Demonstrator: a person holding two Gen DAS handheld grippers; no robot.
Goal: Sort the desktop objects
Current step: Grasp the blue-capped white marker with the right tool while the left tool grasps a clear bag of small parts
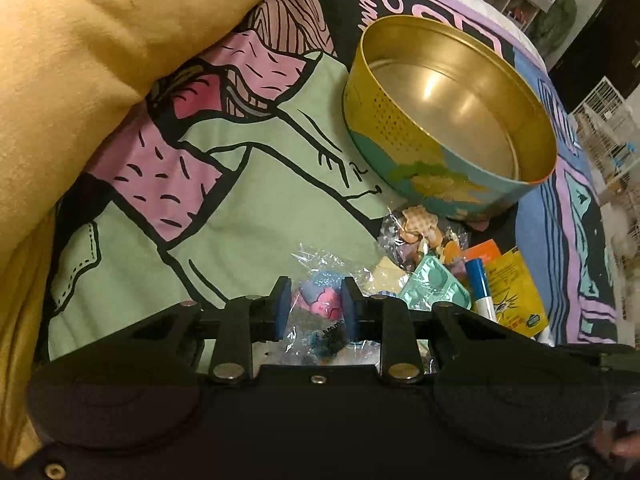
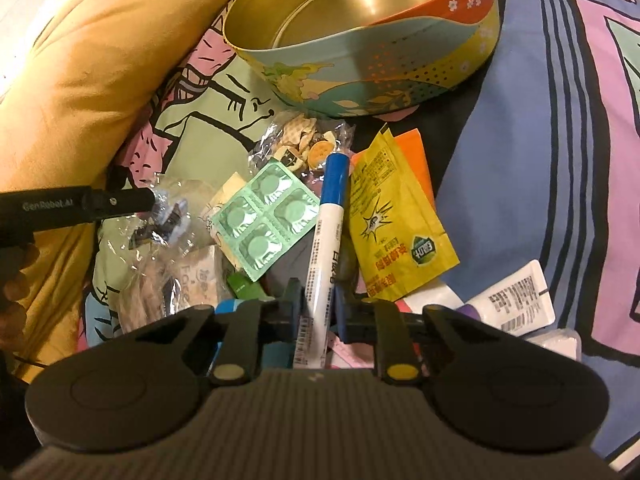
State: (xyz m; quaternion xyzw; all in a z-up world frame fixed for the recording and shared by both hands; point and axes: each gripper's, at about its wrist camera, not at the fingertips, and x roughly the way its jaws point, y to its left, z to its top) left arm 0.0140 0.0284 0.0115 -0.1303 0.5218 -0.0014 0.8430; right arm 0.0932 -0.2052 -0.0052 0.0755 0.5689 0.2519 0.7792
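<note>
A round empty tin (image 1: 452, 92) with a gold inside stands on the patterned cloth; it also shows in the right wrist view (image 2: 360, 40). My left gripper (image 1: 314, 300) is shut on a clear plastic bag with pink and blue trinkets (image 1: 320, 300). My right gripper (image 2: 316, 300) is shut on a white marker with a blue cap (image 2: 328, 236), which points toward the tin. The left gripper (image 2: 152, 200) shows at the left of the right wrist view, at the clear bag (image 2: 168, 220).
A pile lies in front of the tin: a green blister pack (image 2: 268, 216), a yellow sachet (image 2: 392, 232), an orange card (image 2: 416, 152), a bag of biscuit-like pieces (image 2: 308, 144), a white tube (image 2: 512, 296). A yellow cushion (image 1: 72, 60) bounds the left side.
</note>
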